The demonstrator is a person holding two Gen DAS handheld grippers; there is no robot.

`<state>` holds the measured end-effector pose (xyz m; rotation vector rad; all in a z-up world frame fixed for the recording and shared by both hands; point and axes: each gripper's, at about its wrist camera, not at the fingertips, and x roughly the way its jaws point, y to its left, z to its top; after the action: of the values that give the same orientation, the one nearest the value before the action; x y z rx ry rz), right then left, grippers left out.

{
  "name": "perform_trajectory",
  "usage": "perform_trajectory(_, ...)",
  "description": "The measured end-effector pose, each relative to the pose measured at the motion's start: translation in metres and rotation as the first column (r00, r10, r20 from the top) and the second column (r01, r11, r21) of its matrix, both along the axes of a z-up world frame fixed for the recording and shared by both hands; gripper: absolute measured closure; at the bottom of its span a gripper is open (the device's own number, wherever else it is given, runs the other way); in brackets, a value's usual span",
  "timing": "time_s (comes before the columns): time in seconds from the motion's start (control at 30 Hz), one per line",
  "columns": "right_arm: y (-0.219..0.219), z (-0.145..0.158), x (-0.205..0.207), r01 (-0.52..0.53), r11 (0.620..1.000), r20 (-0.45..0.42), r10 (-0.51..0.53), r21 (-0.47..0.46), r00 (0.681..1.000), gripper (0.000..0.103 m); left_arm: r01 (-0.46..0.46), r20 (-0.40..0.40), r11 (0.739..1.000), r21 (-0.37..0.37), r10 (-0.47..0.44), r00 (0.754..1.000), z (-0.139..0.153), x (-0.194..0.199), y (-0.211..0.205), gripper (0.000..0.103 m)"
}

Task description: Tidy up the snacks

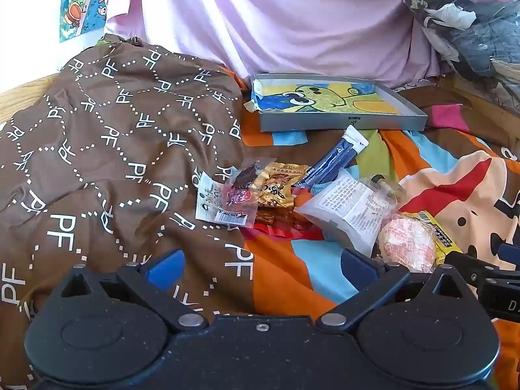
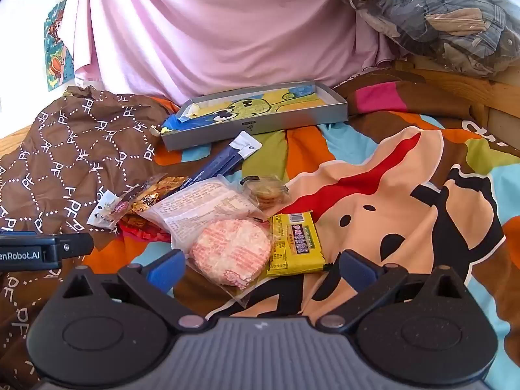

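On the cartoon bedsheet [image 2: 406, 195], near a far grey tray [image 2: 260, 123]: snack pile, with round pink rice cracker [image 2: 232, 253] and yellow packet [image 2: 295, 243] nearest; left gripper [image 1: 260, 268] and right gripper [image 2: 261, 268] both spread wide, empty.

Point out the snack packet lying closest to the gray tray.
The long dark-blue stick packet: its white end almost reaches the gray tray; the other snacks lie farther toward the grippers.
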<state>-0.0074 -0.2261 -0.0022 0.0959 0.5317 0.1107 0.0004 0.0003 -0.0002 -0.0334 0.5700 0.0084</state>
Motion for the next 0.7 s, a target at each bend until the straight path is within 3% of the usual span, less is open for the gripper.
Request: perform_trajectory(0.7,-0.0015,0.0006,-0.0004,0.001,1.000,0.004,-0.001,0.000,1.000,0.000,0.000,-0.001,1.000,0.002,0.000,1.000,0.0002,-0.0004,-0.0004,0.001)
